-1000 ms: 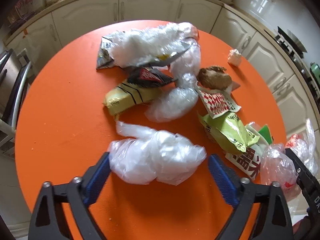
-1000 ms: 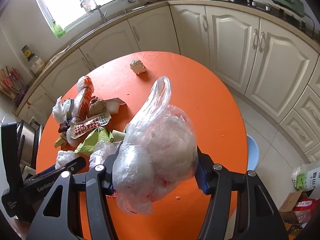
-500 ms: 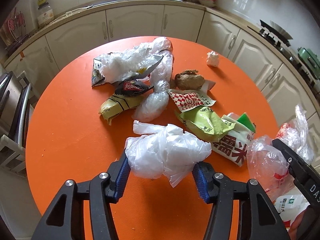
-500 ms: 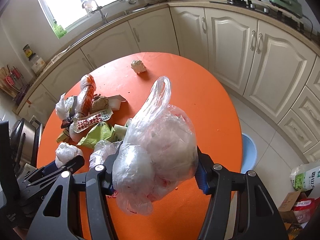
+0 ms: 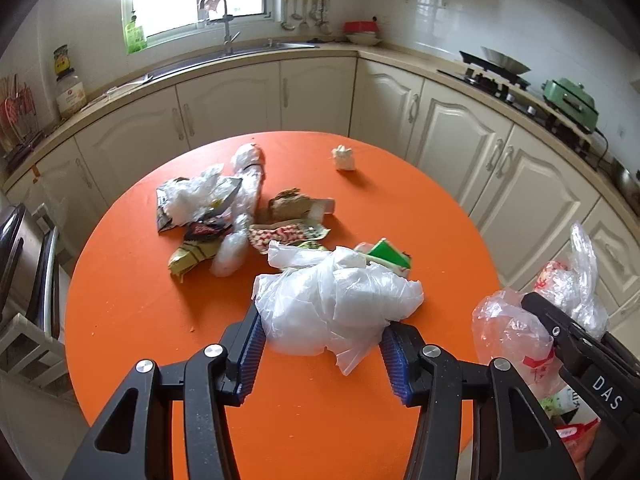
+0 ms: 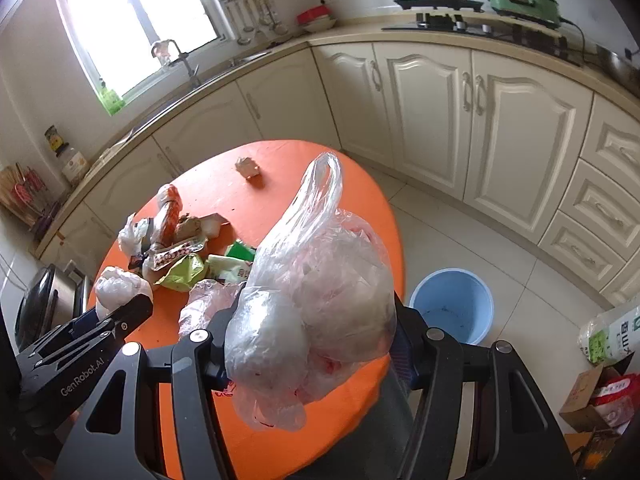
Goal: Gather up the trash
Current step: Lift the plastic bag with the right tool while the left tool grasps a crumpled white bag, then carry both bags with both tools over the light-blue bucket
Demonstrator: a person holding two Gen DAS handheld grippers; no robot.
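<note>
My left gripper (image 5: 322, 354) is shut on a crumpled white plastic bag (image 5: 336, 304) and holds it above the round orange table (image 5: 132, 312). My right gripper (image 6: 310, 350) is shut on a clear plastic bag stuffed with trash (image 6: 316, 300), held over the table's near right edge; it also shows in the left wrist view (image 5: 516, 332). More trash lies on the table: clear bags and dark wrappers (image 5: 208, 200), a red-and-white wrapper (image 5: 288, 234), a brown lump (image 5: 290, 202), a green packet (image 6: 182, 274) and a small white wad (image 5: 344, 158).
A light blue bin (image 6: 452, 304) stands on the tiled floor right of the table. Cream kitchen cabinets (image 5: 452, 120) curve round behind it, with a sink (image 5: 240, 50) and stove (image 5: 492, 76). A metal chair (image 5: 28, 264) stands at the left. Boxes and a bag (image 6: 608, 364) sit on the floor.
My left gripper closed on the white plastic bag and lifted it off the table, tilting up to show the kitchen. My right gripper kept its hold and rose slightly.
</note>
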